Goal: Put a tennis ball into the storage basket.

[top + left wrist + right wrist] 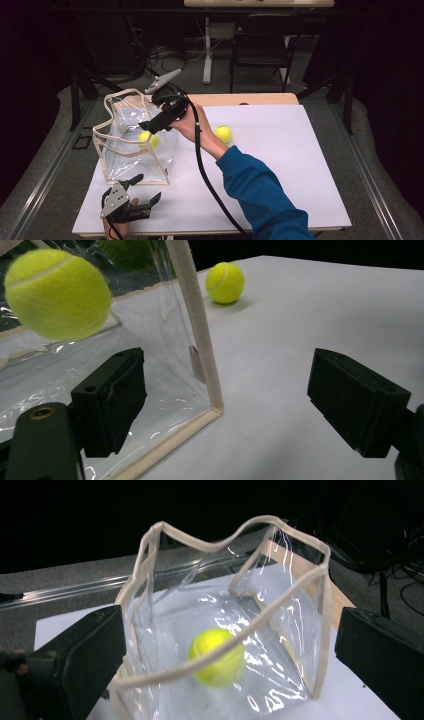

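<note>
Clear bag (135, 145) with cream trim stands open at the left of the white table (280, 165). One tennis ball (216, 657) is inside it; in the left gripper view it looks clear of the bag floor, probably mid-fall, though contact cannot be settled from these views. Right gripper (159, 121) hangs over the bag mouth, jaws apart, nothing between them. Left gripper (142, 192) sits low at the near edge of the table, just beside the bag's near right corner, jaws apart and empty, not touching the trim.

Judgement: the step in hand is dropping balls into the bag; first ball just released.

Second tennis ball (223, 134) lies on the table to the right of the bag, well apart from both grippers.

Next move likely calls for the right gripper to swing right, come down over that ball and close across its middle, while the bag mouth stays open
</note>
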